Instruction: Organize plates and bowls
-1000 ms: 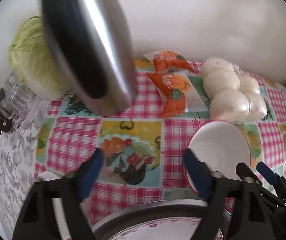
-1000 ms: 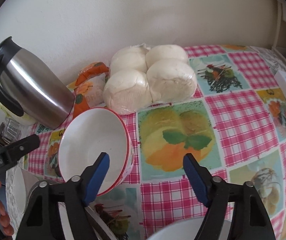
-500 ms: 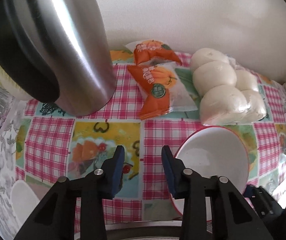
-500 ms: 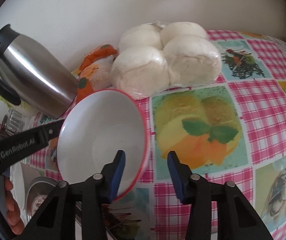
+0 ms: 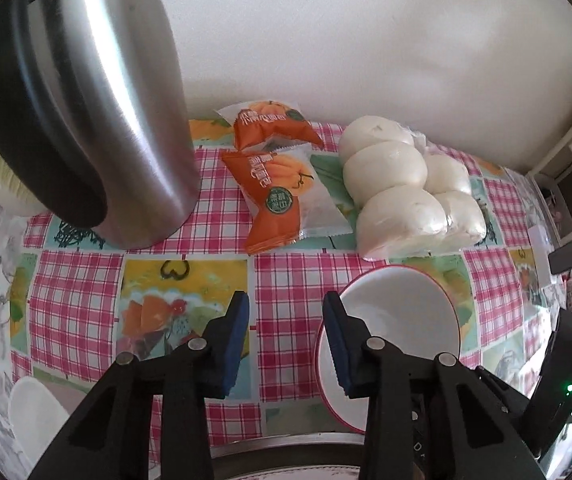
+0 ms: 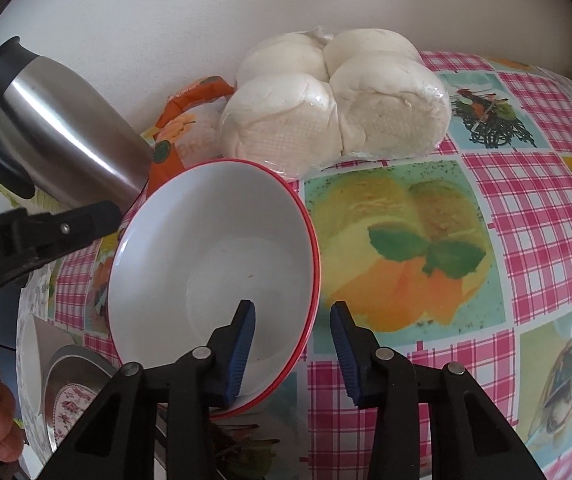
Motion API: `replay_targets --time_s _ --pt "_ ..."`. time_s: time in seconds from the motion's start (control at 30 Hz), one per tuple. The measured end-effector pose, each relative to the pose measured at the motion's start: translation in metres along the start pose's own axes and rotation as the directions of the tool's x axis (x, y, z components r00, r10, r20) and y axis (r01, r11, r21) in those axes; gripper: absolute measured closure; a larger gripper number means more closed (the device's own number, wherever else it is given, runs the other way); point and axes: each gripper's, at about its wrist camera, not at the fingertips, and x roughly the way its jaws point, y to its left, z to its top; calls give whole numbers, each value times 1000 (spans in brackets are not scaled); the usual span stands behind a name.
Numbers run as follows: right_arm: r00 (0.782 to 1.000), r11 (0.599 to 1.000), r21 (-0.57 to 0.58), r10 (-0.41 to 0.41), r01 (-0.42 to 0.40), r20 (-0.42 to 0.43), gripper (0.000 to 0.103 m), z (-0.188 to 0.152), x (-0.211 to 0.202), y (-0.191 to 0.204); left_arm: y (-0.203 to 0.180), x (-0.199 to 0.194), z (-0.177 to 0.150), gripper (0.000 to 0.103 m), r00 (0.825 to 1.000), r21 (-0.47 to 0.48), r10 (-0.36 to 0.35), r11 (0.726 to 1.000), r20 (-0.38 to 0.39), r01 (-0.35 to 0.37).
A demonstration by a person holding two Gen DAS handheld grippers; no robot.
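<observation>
**Right claw straddling the bowl's rim**

The bowl (image 6: 213, 264), white with a red edge, sits on the counter (image 6: 526, 208) in front of the buns (image 6: 338, 108). The right claw (image 6: 292, 344) has one pad inside and one outside the near rim, jaws closing but not yet pressing, as far as this angle shows. The left claw (image 5: 286, 336) hangs part-open over bare cloth, holding nothing. Next, I'd say: pinch the rim firmly, then lift level.

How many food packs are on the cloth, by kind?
Orange snack packs: 2
Bun bag: 1
Total: 3
</observation>
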Motion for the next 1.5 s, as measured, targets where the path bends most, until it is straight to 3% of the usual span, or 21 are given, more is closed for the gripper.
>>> replay_targets --time_s 0.27,0.4,0.5,0.9,1.27,1.5 --pt "1000 1000 -1 12 -12 1 70 -1 -1 0 -25 26 -8 66 996 100 36 995 -83 -28" --pt "1000 1000 2 15 -15 2 71 0 -1 0 -31 39 -12 87 991 118 53 992 -122 -38" --pt "1000 1000 10 20 -20 3 73 1 -1 -2 -34 46 -16 94 990 115 40 993 -139 -24" --pt "995 993 77 88 -91 34 77 4 -15 -25 -49 16 -28 94 1000 99 15 995 -2 -15" --pt "980 996 28 82 -89 179 77 10 -108 -11 -64 -72 -39 94 988 71 30 997 152 -41" --pt "972 993 -34 117 -112 206 77 -7 -151 20 -48 -125 -66 94 978 -34 8 999 208 -1"
